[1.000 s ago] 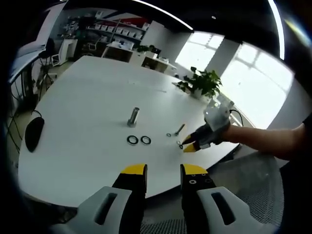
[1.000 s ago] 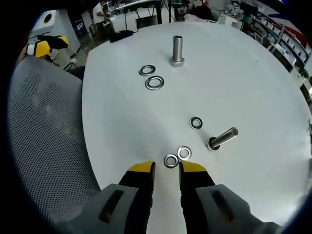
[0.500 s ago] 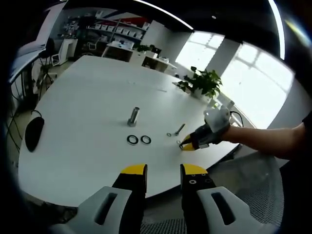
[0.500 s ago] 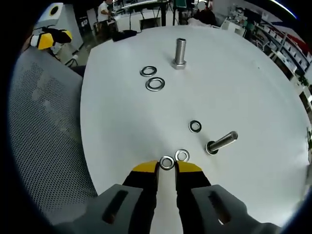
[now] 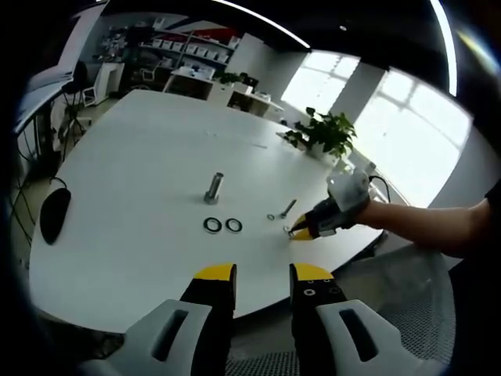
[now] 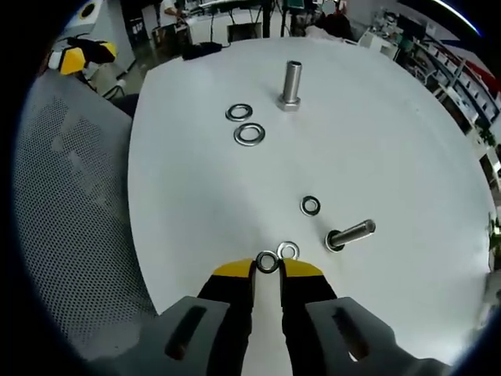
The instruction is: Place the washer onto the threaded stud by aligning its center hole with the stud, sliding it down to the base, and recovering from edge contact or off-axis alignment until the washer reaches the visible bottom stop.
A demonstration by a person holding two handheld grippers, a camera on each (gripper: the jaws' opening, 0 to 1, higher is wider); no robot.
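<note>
1. Right gripper (image 6: 268, 270): jaws clamped on washer (image 6: 268, 262) at the table (image 6: 196, 204) edge.
2. Threaded stud (image 6: 291, 84): upright, well apart from the held washer.
3. Left gripper (image 5: 262, 276): jaws apart, holding nothing.

The left gripper view looks from off the near edge of the white table (image 5: 141, 180), far back from the upright stud (image 5: 214, 188), facing the windows. The right gripper view looks down from low and close over the table (image 6: 391, 141), with the stud (image 6: 291, 84) far ahead. Both views share the stud.
</note>
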